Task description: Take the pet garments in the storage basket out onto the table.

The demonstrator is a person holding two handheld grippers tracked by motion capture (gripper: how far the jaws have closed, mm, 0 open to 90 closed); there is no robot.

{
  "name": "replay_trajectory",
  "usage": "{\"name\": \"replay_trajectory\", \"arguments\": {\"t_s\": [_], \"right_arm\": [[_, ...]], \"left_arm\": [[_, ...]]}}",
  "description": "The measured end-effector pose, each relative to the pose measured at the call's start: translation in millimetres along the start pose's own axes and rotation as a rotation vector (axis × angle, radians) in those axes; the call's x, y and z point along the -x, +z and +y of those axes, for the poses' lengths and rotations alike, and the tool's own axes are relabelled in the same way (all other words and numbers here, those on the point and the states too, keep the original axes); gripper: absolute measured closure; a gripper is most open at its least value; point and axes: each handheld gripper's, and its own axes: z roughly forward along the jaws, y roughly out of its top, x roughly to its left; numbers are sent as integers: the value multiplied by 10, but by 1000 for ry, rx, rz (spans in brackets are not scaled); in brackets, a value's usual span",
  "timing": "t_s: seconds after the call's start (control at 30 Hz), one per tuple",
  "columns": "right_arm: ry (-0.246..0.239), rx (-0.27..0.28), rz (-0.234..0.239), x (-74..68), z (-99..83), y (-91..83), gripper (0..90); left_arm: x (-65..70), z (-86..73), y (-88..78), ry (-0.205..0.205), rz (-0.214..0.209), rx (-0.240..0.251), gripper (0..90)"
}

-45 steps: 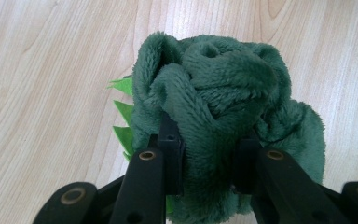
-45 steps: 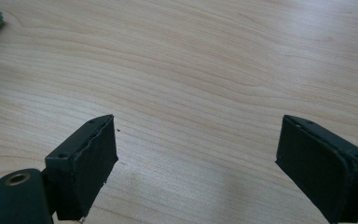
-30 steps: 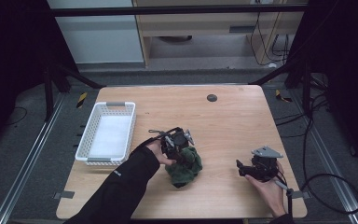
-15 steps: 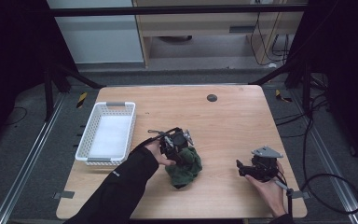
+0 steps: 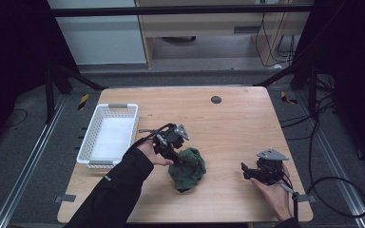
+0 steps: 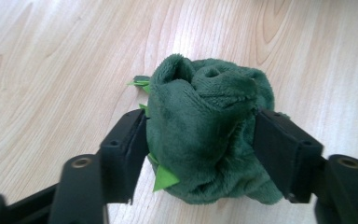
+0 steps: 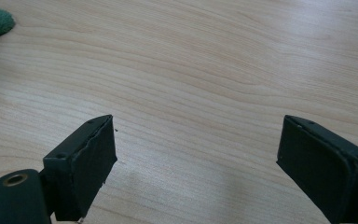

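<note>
Left gripper view has the left gripper (image 6: 200,149) clamped on both sides of the bunched green cloth (image 6: 207,135), lying mid-table right of the white basket (image 5: 109,135); little has moved over the last second, so I judge the grasp settled and a lift due. Right gripper (image 7: 196,158) rests released over bare wood, well apart.

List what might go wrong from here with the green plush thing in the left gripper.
1. The left gripper squeezes only soft fabric of the green plush toy, which bulges between its jaws; the pile may compress and slip out when lifted.
2. The right gripper is open over bare table, so nothing would catch a drop.
3. If the white basket is the goal, loose folds could snag its rim.
</note>
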Motion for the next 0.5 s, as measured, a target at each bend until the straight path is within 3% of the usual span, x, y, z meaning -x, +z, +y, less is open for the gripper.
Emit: {"name": "replay_trajectory", "arguments": {"t_s": [0.33, 0.5], "right_arm": [[4, 3, 0, 1, 1, -4, 114], [-1, 2, -2, 2, 0, -3, 113]], "left_arm": [[36, -160, -168, -52, 43, 77, 260], [41, -300, -275, -103, 76, 139, 245]]}}
